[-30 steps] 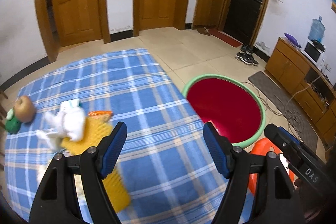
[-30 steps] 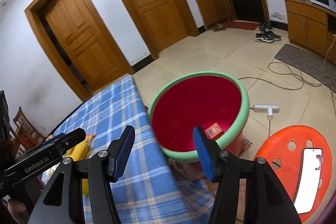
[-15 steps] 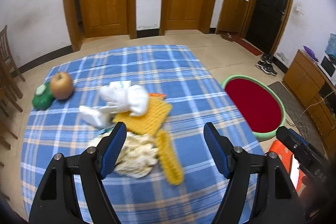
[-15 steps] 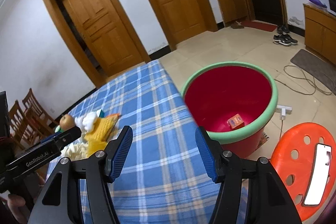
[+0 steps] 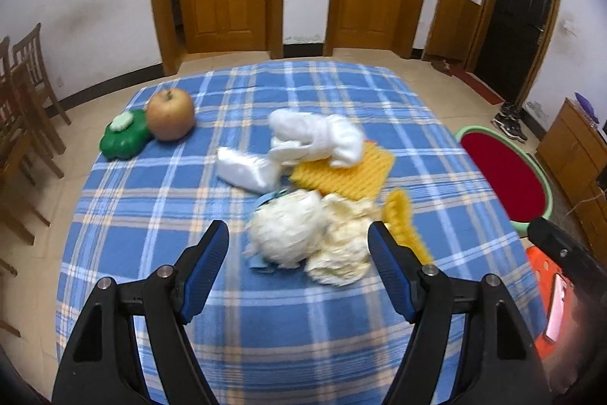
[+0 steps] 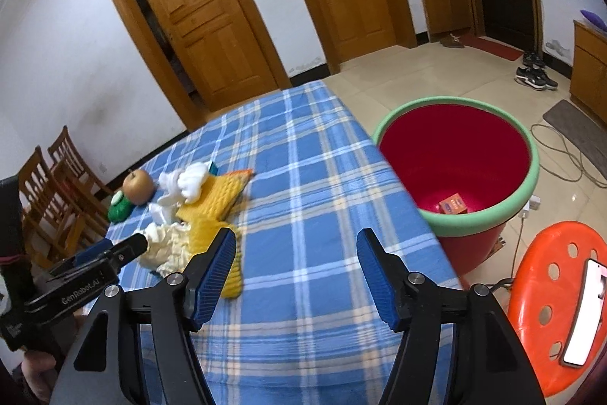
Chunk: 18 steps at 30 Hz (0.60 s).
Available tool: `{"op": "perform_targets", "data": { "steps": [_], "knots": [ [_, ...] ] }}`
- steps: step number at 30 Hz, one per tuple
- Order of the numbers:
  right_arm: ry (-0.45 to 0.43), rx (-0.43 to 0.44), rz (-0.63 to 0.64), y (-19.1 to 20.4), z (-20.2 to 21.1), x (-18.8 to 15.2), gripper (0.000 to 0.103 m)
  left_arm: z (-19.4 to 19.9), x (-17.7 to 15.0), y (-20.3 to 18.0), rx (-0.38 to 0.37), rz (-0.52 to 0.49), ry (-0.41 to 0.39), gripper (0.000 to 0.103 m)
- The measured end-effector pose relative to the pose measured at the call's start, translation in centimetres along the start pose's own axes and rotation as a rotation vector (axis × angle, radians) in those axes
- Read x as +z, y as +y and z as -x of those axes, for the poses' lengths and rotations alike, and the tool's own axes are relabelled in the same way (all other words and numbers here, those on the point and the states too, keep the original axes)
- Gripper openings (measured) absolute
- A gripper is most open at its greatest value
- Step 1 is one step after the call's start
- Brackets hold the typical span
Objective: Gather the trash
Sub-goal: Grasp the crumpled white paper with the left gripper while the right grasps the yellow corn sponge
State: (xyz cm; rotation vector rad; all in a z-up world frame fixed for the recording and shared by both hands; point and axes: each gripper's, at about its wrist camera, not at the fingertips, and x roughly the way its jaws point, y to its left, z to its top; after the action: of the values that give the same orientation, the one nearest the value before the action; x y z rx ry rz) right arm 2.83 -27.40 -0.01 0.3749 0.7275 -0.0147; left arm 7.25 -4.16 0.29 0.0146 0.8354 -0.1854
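I hold the left hand-held gripper (image 5: 297, 266) above the near part of the counter (image 5: 151, 200), jaws wide apart and nothing between the pads. The right hand-held gripper (image 6: 296, 278) is also empty; its jaws are opening over bare checked cloth.

Location of the trash: in the left wrist view the pile sits at centre frame, just beyond the left fingertips. It consists of:
- crumpled cream paper (image 5: 303, 234), nearest the jaws;
- a yellow foam net (image 5: 345, 173) behind it, with a second yellow strip (image 5: 404, 219) touching the paper on the right;
- white wadded tissue (image 5: 315, 135) lying partly on the foam net.

An apple (image 5: 170, 114) and a green lid-like object (image 5: 125, 135) touch each other at upper left of the frame, well apart from the pile. I judge these are not trash.

The red bin (image 6: 455, 173) with green rim stands on the floor at right of the right wrist view, beside the counter edge. A small orange carton (image 6: 453, 204) lies in its bottom.

Handling, as I judge it: every item is light, soft and compressible. The paper will crush under the pads, so I would close across its bulk, not an edge. The foam net is springy and may snag its neighbours. Tissue may shed loose pieces.

Legible writing: "GenRobot.AI" on the left gripper body, seen at lower left of the right wrist view. The carton print is too small to read.
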Motion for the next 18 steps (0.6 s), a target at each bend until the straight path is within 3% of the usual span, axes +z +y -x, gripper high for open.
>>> {"op": "perform_targets", "data": {
  "steps": [6, 10, 15, 17, 18],
  "knots": [
    [0.039, 0.005, 0.045, 2.0, -1.3, -0.6, 0.067, -1.1, -0.3, 1.6, -0.033, 0.038, 0.006, 0.075],
    [0.052, 0.002, 0.060, 2.9, -1.9, -0.6, 0.067, -1.9, -0.6, 2.0, -0.071, 0.047, 0.019, 0.060],
    [0.065, 0.003, 0.080, 3.8, -2.5, -0.9, 0.067, -2.8, -0.7, 2.4, -0.104, 0.060, 0.028, 0.051],
    [0.072, 0.004, 0.083, 4.1, -2.8, -1.1, 0.067, -3.2, -0.8, 2.6, -0.134, 0.071, 0.034, 0.038],
    [0.078, 0.003, 0.084, 4.1, -3.0, -1.1, 0.067, -3.3, -0.8, 2.7, -0.148, 0.079, 0.037, 0.038]
  ]
}}
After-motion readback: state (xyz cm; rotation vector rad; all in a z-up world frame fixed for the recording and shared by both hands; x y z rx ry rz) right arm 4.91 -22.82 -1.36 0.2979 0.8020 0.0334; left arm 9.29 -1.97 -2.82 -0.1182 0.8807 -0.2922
